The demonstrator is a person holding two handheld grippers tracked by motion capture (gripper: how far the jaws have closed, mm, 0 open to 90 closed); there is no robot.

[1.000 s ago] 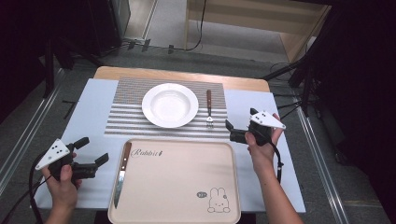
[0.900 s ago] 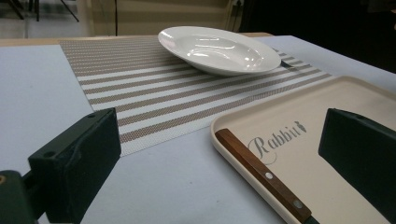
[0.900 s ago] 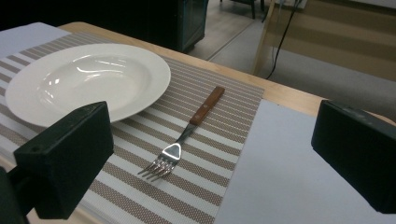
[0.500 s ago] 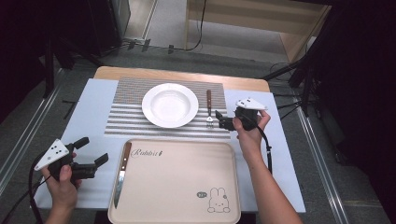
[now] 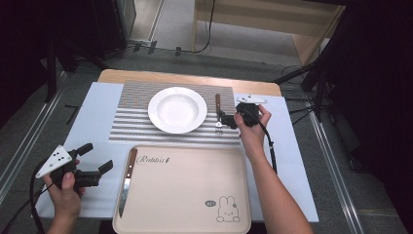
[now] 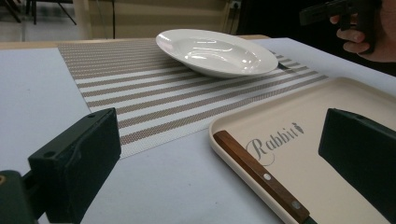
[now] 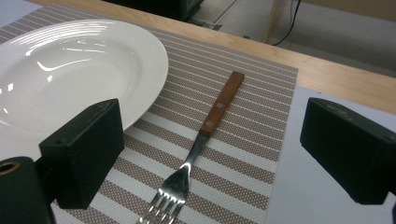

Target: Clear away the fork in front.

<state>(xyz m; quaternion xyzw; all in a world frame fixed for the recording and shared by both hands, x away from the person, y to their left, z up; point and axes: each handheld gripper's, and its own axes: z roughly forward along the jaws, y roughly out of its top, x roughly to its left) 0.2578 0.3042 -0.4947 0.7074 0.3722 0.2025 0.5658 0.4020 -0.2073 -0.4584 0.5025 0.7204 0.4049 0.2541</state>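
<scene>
The right gripper (image 5: 225,118) has moved since a second ago. Back then it hung over the blue cloth, off to the right of the mat. Half a second ago it was closer in. Now it sits low over the mat (image 5: 131,127), right at the fork (image 5: 218,113). Its jaws are wide apart and hold nothing. In the right gripper view the fork (image 7: 201,144) lies between the two jaws, with its prongs near the gripper and its wooden handle pointing away. The fork lies flat on the mat and has not moved. The jaws do not touch it as far as can be seen. The plate (image 7: 60,70) is just to the left of the fork in that view, close but not touching.

The left gripper (image 5: 95,161) has stayed where it was, near the left edge of the tray (image 5: 195,195). Its jaws are wide apart too and hold nothing. In the left gripper view the knife (image 6: 261,177) lies just ahead, between the jaws, along the tray (image 6: 299,149) edge. The knife, plate and tray are all where they were before. Far ahead of the left gripper, the right hand (image 6: 369,39) is seen past the plate.
</scene>
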